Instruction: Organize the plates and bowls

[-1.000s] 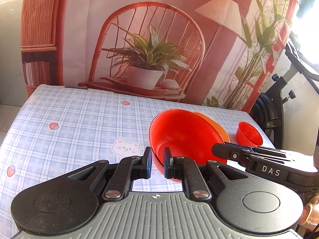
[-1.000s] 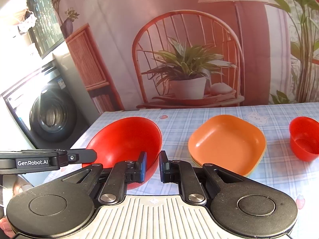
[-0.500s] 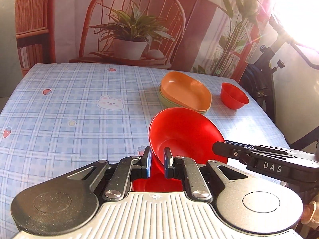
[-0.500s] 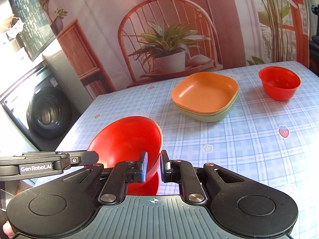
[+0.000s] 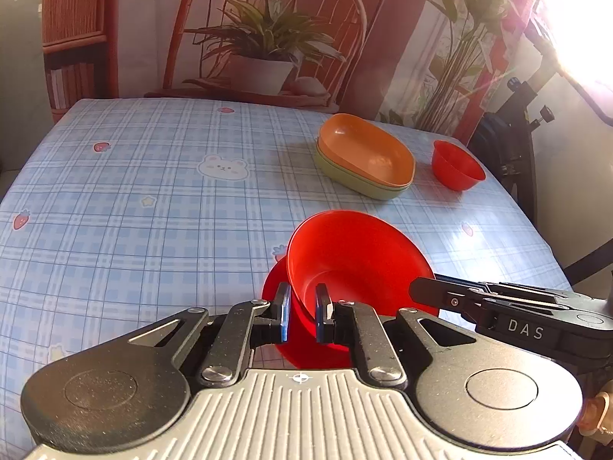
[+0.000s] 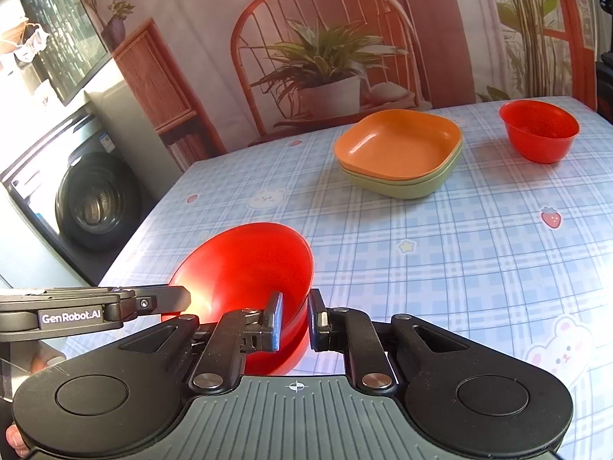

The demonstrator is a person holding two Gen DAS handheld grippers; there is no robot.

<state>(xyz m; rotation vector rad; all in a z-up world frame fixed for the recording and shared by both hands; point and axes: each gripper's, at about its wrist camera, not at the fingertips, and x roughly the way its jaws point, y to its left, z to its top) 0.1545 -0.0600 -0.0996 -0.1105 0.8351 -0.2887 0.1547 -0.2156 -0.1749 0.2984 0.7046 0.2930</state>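
A large red bowl [image 5: 356,260] is gripped on opposite rims by both grippers, just above or in a second red bowl [image 5: 274,283] on the table. My left gripper [image 5: 302,316] is shut on its near rim. My right gripper [image 6: 295,320] is shut on the other rim of the same bowl [image 6: 249,268]. An orange square plate [image 5: 367,151] sits stacked on a green one [image 5: 356,182] at mid-table; they also show in the right wrist view [image 6: 398,143]. A small red bowl [image 5: 456,165] stands to their right, also seen in the right wrist view [image 6: 540,130].
The table has a blue checked cloth [image 5: 134,199] with bear and strawberry prints. A printed backdrop [image 5: 268,38] hangs behind it. A washing machine [image 6: 92,199] stands off the table's left side. Black equipment [image 5: 517,145] stands beyond the right edge.
Both grippers have lowered the large red bowl toward the near table area, over a second red bowl beneath. The plate stack and small bowl now lie farther ahead.
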